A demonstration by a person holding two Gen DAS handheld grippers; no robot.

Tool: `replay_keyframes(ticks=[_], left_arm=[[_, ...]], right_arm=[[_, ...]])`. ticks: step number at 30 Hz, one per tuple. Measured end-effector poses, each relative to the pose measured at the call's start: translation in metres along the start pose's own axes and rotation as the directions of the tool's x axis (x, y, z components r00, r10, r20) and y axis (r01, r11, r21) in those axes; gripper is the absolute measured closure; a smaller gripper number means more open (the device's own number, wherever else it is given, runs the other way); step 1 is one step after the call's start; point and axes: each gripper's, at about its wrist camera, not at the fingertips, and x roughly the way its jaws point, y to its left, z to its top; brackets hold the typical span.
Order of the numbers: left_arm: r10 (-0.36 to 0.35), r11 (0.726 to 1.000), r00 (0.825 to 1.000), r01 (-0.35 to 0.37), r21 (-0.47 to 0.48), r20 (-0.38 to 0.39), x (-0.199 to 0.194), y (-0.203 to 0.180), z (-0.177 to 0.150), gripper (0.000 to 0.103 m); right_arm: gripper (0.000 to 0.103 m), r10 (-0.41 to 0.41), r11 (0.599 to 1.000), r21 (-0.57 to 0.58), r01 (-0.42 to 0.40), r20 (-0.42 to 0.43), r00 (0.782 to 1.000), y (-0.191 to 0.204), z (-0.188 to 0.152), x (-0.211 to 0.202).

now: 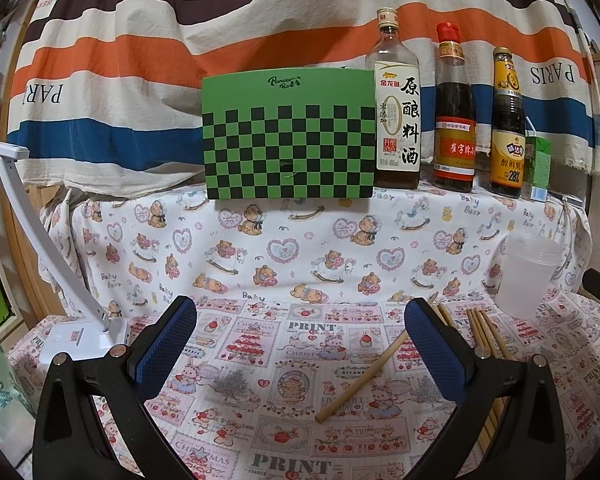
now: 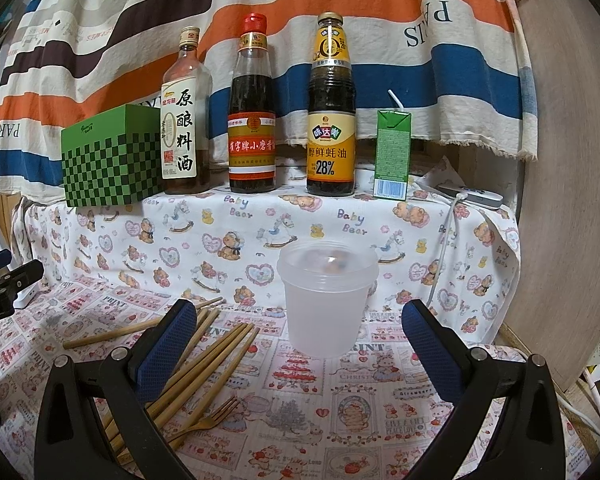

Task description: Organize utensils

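Observation:
Several bamboo chopsticks [image 2: 208, 356] lie in a loose pile on the printed cloth, with a gold fork [image 2: 210, 420] at their near end. One chopstick [image 1: 362, 376] lies apart from the pile [image 1: 488, 332], slanted between my left fingers. A translucent plastic cup [image 2: 326, 300] stands upright to the right of the pile; it also shows in the left wrist view [image 1: 528, 276]. My left gripper [image 1: 300, 340] is open above the cloth, holding nothing. My right gripper [image 2: 300, 340] is open too, facing the cup, with its left finger over the chopsticks.
On the raised shelf behind stand a green checkered box [image 1: 290, 136], three sauce bottles [image 2: 252, 108] and a green drink carton [image 2: 392, 152]. A white desk lamp [image 1: 80, 336] stands at the left. A white device with a cable [image 2: 472, 196] lies at the right, near a wooden panel [image 2: 568, 200].

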Motion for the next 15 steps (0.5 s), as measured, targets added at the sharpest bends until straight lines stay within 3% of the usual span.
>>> replay_keyframes(ticks=[15], left_arm=[[0.007, 1.0, 1.0, -0.007, -0.006, -0.019, 0.0038, 0.0027, 0.0015, 0.0]], right_arm=[[0.0, 0.0, 1.0, 0.002, 0.0, -0.004, 1.0, 0.0005, 0.0006, -0.0002]])
